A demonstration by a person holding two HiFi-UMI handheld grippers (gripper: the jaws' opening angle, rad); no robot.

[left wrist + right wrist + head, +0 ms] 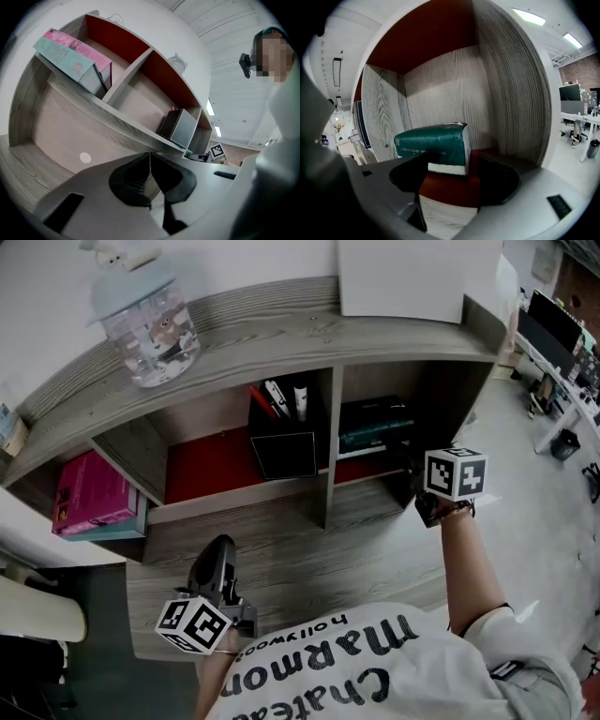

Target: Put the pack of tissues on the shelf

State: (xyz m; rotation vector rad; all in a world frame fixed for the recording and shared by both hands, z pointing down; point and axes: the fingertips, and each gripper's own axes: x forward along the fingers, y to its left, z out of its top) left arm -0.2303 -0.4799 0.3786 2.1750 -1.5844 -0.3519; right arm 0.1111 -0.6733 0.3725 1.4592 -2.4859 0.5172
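Note:
The dark green pack of tissues [433,145] lies on the red floor of the shelf's right compartment, close to the back wall; in the head view the pack [375,425] shows dimly in that bay. My right gripper [452,180] stands open just in front of the pack, its pads apart from it and nothing between them. In the head view the right gripper [424,498] is at the mouth of that compartment, under its marker cube. My left gripper [216,570] hovers low over the wooden desk [375,549], jaws shut and empty.
A glass jar [150,329] and a white panel [403,277] stand on the shelf top. A pink box [94,495] lies in the left compartment. A black holder with pens [284,442] fills the middle one. A grey upright divider [325,451] separates the bays.

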